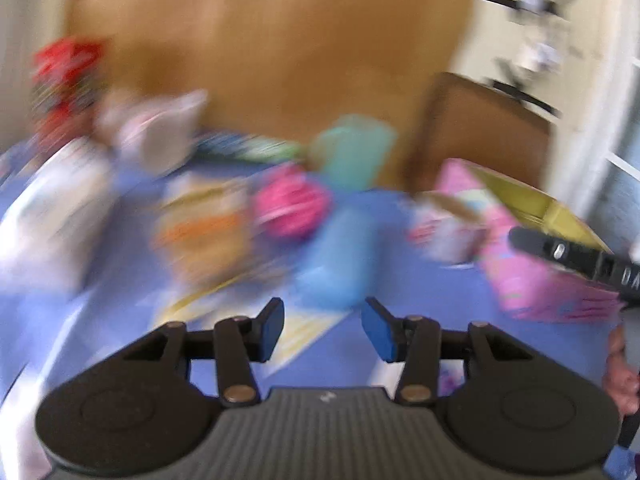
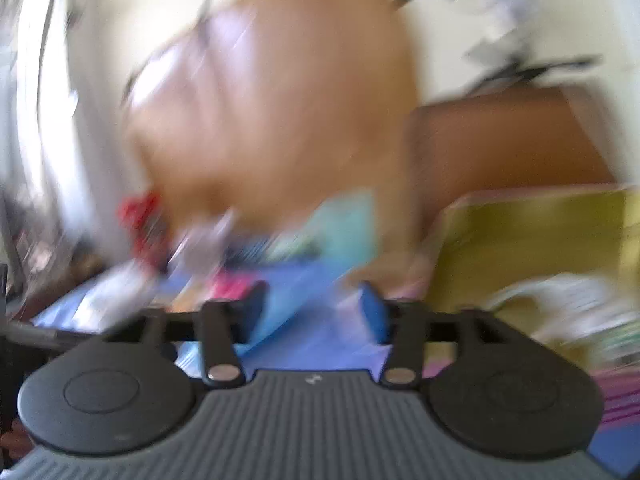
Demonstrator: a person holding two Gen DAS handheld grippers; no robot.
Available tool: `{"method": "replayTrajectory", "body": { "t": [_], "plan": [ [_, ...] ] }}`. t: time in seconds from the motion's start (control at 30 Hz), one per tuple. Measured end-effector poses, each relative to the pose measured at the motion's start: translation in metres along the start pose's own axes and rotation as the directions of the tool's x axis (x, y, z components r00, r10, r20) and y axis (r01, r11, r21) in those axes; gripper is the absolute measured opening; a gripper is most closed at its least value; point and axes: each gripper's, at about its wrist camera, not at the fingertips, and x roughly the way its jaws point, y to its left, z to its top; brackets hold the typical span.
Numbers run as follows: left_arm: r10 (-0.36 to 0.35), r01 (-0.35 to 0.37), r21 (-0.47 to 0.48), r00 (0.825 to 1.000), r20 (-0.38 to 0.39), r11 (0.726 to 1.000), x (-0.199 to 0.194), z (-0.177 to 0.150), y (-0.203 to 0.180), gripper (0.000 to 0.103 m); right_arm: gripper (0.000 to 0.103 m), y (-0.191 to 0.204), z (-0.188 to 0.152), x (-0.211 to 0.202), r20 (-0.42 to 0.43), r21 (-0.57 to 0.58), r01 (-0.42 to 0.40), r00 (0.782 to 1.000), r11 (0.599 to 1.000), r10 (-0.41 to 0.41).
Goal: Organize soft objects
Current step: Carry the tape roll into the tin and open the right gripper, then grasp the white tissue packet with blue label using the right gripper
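Both views are blurred by motion. Soft toys lie on a blue bed sheet (image 1: pixel 420 308): a pink one (image 1: pixel 292 204), an orange and cream one (image 1: pixel 200 232), a light blue one (image 1: pixel 340 260), a teal one (image 1: pixel 352 152) and a red one (image 1: pixel 64 72). My left gripper (image 1: pixel 322 330) is open and empty, just short of the light blue toy. My right gripper (image 2: pixel 316 312) is open and empty above the sheet (image 2: pixel 320 344); its body shows at the right edge of the left wrist view. A pink box (image 1: pixel 532 276) with a yellow-green inside (image 2: pixel 528 240) stands on the right.
A wooden headboard (image 1: pixel 280 60) stands behind the bed, with a darker wooden panel (image 1: pixel 488 136) to its right. A white pillow or cloth (image 1: pixel 48 216) lies on the left. A pale item (image 2: pixel 568 304) lies in the box.
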Motion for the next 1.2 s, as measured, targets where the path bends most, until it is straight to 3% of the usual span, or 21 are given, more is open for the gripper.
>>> {"method": "replayTrajectory", "body": {
  "t": [0.03, 0.1, 0.23, 0.33, 0.37, 0.4, 0.43, 0.53, 0.6, 0.67, 0.73, 0.87, 0.93, 0.97, 1.0, 1.07, 1.13, 1.2],
  "plan": [
    [0.017, -0.017, -0.036, 1.000, 0.000, 0.999, -0.006, -0.006, 0.015, 0.044, 0.087, 0.013, -0.001, 0.018, -0.036, -0.010, -0.013, 0.999, 1.000, 0.012],
    [0.033, -0.032, -0.082, 0.999, 0.006, 0.996, -0.018, -0.015, 0.040, 0.044, 0.094, 0.036, -0.002, 0.054, -0.112, -0.016, -0.021, 0.994, 1.000, 0.019],
    [0.012, -0.010, -0.122, 1.000, 0.012, 0.992, -0.032, -0.025, 0.064, 0.044, 0.096, 0.059, 0.000, 0.107, -0.229, 0.009, 0.056, 0.972, 0.998, -0.052],
    [-0.005, 0.008, -0.106, 1.000, 0.026, 0.994, -0.035, -0.029, 0.066, 0.044, 0.093, 0.054, 0.000, 0.132, -0.308, 0.022, 0.091, 0.948, 0.996, -0.080],
    [-0.020, 0.023, -0.102, 0.999, 0.025, 0.994, -0.035, -0.030, 0.065, 0.044, 0.090, 0.052, 0.000, 0.131, -0.304, 0.007, 0.089, 0.949, 0.996, -0.082],
    [-0.035, 0.037, -0.101, 0.999, 0.023, 0.994, -0.035, -0.029, 0.064, 0.044, 0.074, 0.050, 0.002, 0.128, -0.316, -0.011, 0.096, 0.944, 0.995, -0.095],
    [-0.049, 0.051, -0.100, 0.999, 0.024, 0.994, -0.035, -0.030, 0.060, 0.044, 0.066, 0.043, 0.004, 0.124, -0.321, -0.022, 0.104, 0.941, 0.994, -0.105],
    [-0.086, 0.088, -0.089, 0.996, 0.029, 0.992, -0.036, -0.035, 0.057, 0.044, 0.056, 0.019, 0.006, 0.105, -0.320, -0.037, 0.134, 0.937, 0.990, -0.139],
    [-0.105, 0.107, -0.088, 0.994, 0.025, 0.990, -0.037, -0.037, 0.054, 0.044, 0.058, 0.006, 0.005, 0.077, -0.298, -0.053, 0.159, 0.940, 0.986, -0.167],
    [-0.136, 0.137, -0.092, 0.991, 0.012, 0.986, -0.037, -0.039, 0.050, 0.044, 0.065, 0.001, -0.002, 0.046, -0.289, -0.010, 0.114, 0.951, 0.993, -0.112],
    [-0.188, 0.185, -0.110, 0.982, -0.017, 0.977, -0.036, -0.041, 0.044, 0.044, 0.064, -0.001, -0.013, 0.012, -0.272, 0.026, 0.046, 0.962, 0.999, -0.038],
    [-0.335, 0.319, -0.149, 0.937, -0.102, 0.936, -0.022, -0.043, 0.024, 0.044, 0.063, -0.004, -0.040, -0.008, -0.275, 0.105, -0.024, 0.960, 0.994, 0.052],
    [-0.351, 0.329, -0.161, 0.927, -0.131, 0.930, -0.014, -0.046, 0.014, 0.043, 0.053, 0.002, -0.047, -0.004, -0.254, 0.136, -0.038, 0.965, 0.990, 0.072],
    [-0.339, 0.319, -0.152, 0.933, -0.125, 0.935, -0.014, -0.047, 0.011, 0.042, 0.049, 0.008, -0.050, -0.001, -0.250, 0.151, -0.047, 0.965, 0.987, 0.084],
    [-0.324, 0.306, -0.142, 0.937, -0.129, 0.941, -0.013, -0.046, 0.009, 0.040, 0.039, 0.013, -0.052, 0.004, -0.261, 0.186, -0.062, 0.959, 0.981, 0.110],
    [-0.268, 0.251, -0.140, 0.957, -0.113, 0.958, -0.015, -0.042, 0.016, 0.039, 0.039, 0.025, -0.056, 0.010, -0.254, 0.258, -0.096, 0.953, 0.961, 0.163],
    [-0.123, 0.114, -0.121, 0.990, -0.062, 0.986, -0.018, -0.036, 0.032, 0.038, 0.040, 0.041, -0.061, 0.018, -0.266, 0.315, -0.179, 0.926, 0.932, 0.268],
    [-0.042, 0.034, -0.160, 0.998, -0.049, 0.987, -0.021, -0.028, 0.054, 0.037, 0.040, 0.052, -0.063, 0.022, -0.273, 0.337, -0.250, 0.897, 0.908, 0.348]
  ]
}}
